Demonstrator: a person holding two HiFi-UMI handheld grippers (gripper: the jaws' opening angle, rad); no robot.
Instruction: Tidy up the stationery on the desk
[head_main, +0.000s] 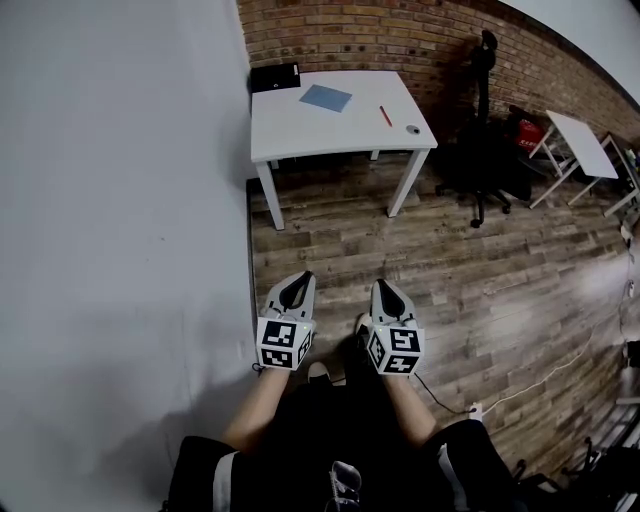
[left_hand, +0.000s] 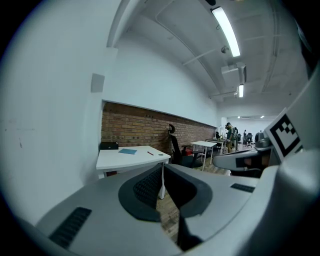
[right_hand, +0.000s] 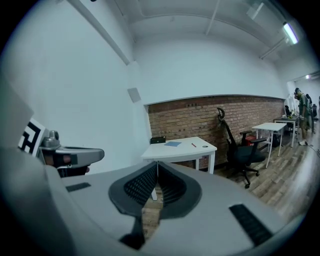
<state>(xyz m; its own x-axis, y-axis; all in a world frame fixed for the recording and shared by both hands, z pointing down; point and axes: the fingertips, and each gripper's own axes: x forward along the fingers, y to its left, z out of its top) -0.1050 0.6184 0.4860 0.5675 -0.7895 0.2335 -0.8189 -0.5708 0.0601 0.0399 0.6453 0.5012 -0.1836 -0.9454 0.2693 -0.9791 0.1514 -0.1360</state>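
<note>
White and set against the brick wall (head_main: 400, 30), the tabletop (head_main: 300, 135) stands well apart from the person, across a stretch of wooden floor (head_main: 420, 260). The stationery lies spread over it: a black box (head_main: 274, 77) at the back corner, a blue sheet (head_main: 326, 97) just beside it, a red pen (head_main: 385, 115) further right, and a small round item (head_main: 413, 129) near the front right corner. Nothing looks gathered, so the task seems to be at its opening step, the approach. The left claw (head_main: 299, 277) and the right claw (head_main: 385, 284) are held side by side low in front of the body, each with its jaws pressed together and nothing between them. The next move calls for closing the gap to the tabletop and opening one claw. The thin pen will likely need jaws brought squarely across it. Whether the box can take the loose pieces cannot be told from here.
</note>
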